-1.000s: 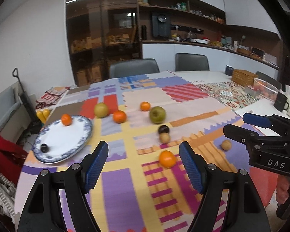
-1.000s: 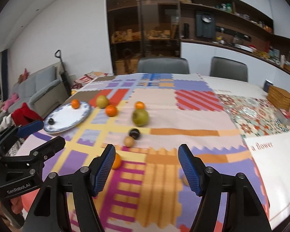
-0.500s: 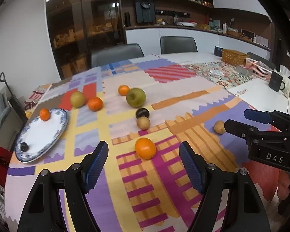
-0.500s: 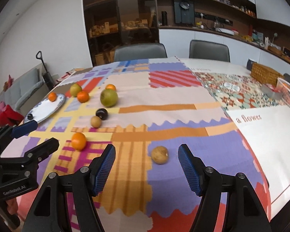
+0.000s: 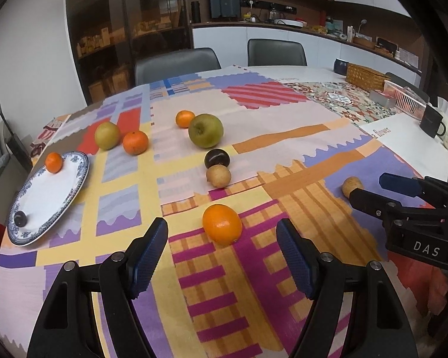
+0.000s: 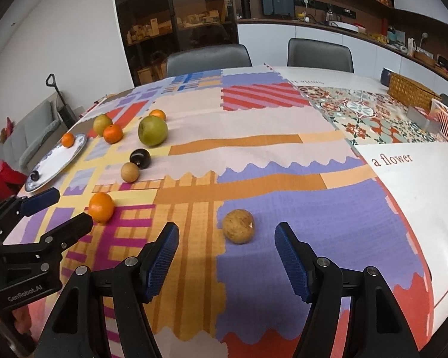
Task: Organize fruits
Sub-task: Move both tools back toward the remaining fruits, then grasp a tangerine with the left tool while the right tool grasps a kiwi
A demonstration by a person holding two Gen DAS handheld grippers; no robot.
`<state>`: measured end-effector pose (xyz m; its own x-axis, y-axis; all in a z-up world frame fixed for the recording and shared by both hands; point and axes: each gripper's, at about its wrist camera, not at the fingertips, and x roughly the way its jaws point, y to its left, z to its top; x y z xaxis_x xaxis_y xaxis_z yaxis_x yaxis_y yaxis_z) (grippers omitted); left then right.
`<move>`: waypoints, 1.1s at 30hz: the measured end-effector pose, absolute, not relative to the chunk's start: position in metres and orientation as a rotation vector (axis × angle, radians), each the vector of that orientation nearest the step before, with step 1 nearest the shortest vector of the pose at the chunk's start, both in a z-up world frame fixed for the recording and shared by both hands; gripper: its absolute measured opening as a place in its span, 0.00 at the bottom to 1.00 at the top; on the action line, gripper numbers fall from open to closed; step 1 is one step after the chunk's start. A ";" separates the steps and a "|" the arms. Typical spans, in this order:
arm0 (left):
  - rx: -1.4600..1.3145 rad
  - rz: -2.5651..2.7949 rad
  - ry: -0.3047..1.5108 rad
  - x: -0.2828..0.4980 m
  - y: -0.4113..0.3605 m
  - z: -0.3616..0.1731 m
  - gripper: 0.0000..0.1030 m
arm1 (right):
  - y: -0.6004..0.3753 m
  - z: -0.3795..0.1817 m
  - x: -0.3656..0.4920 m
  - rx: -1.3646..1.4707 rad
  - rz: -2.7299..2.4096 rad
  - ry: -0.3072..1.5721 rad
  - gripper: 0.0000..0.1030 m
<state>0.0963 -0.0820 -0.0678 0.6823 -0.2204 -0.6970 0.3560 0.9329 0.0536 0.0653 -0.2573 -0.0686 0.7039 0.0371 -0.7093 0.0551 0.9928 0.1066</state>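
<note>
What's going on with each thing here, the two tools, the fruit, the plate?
Left tool: open, empty, facing the orange.
Right tool: open, empty, facing the brown fruit.
Orange: loose on the cloth.
Brown fruit: loose on the cloth.
Plate: holds a small orange and a dark fruit.

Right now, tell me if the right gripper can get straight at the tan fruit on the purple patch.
Probably yes. The right gripper is open, and the tan fruit lies alone on the tablecloth just ahead of its fingertips, roughly centred between them. Nothing stands between; the nearest orange sits well off to the left.
</note>
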 end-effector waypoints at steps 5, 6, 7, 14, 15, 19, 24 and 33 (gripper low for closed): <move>0.185 -0.327 0.782 0.105 -0.083 -0.075 0.65 | -0.258 -0.073 0.071 0.128 -0.015 0.810 0.61; 0.179 -0.330 0.791 0.107 -0.082 -0.076 0.64 | -0.259 -0.074 0.072 0.128 -0.017 0.815 0.61; 0.175 -0.334 0.798 0.109 -0.083 -0.078 0.62 | -0.259 -0.075 0.074 0.127 -0.020 0.821 0.61; 0.155 -0.343 0.836 0.121 -0.084 -0.086 0.54 | -0.260 -0.081 0.083 0.123 -0.030 0.847 0.52; 0.151 -0.342 0.842 0.123 -0.084 -0.088 0.53 | -0.260 -0.082 0.084 0.124 -0.031 0.852 0.51; 0.140 -0.352 0.863 0.128 -0.085 -0.091 0.43 | -0.261 -0.086 0.090 0.135 -0.022 0.873 0.46; 0.136 -0.355 0.882 0.131 -0.085 -0.095 0.39 | -0.261 -0.089 0.093 0.136 -0.017 0.885 0.42; 0.130 -0.356 0.882 0.132 -0.084 -0.096 0.33 | -0.261 -0.091 0.098 0.126 -0.025 0.887 0.33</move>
<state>0.1315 -0.0838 -0.0965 0.5816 -0.2506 -0.7739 0.3565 0.9337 -0.0344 0.0981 -0.2611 -0.0909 0.6319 0.0307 -0.7744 0.0737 0.9923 0.0994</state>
